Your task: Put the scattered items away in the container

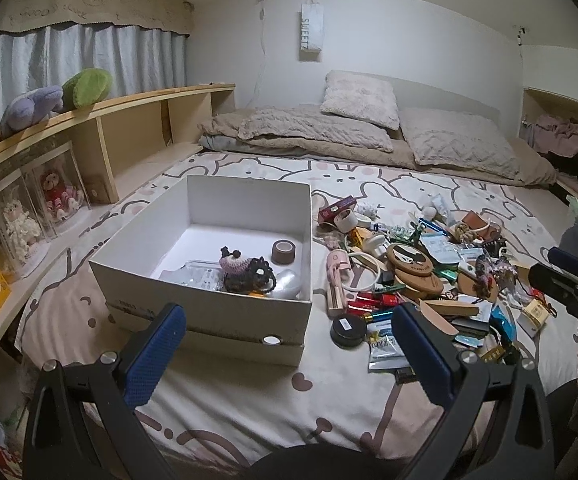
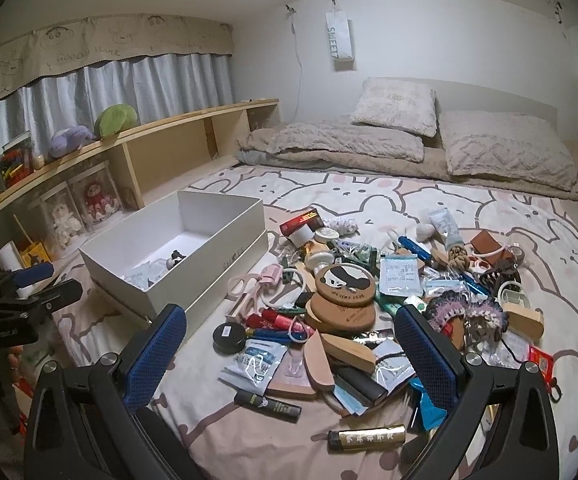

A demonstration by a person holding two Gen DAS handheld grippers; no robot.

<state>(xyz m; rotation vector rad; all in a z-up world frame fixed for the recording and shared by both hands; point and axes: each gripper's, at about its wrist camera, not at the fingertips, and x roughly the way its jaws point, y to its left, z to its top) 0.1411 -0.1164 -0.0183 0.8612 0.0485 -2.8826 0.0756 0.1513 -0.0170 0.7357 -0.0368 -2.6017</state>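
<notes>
Your right gripper (image 2: 291, 344) hangs wide open and empty over the scattered pile, so drop onto the round black tin (image 2: 229, 336) just ahead-left, probably graspable, with the white cardboard box (image 2: 205, 258) further left

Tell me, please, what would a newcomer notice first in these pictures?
First, the heap of small items scattered on the bed, to the right of the white box. The box already holds a brown tape roll and a crocheted piece. Both the left gripper and the right gripper hover open, holding nothing.
</notes>
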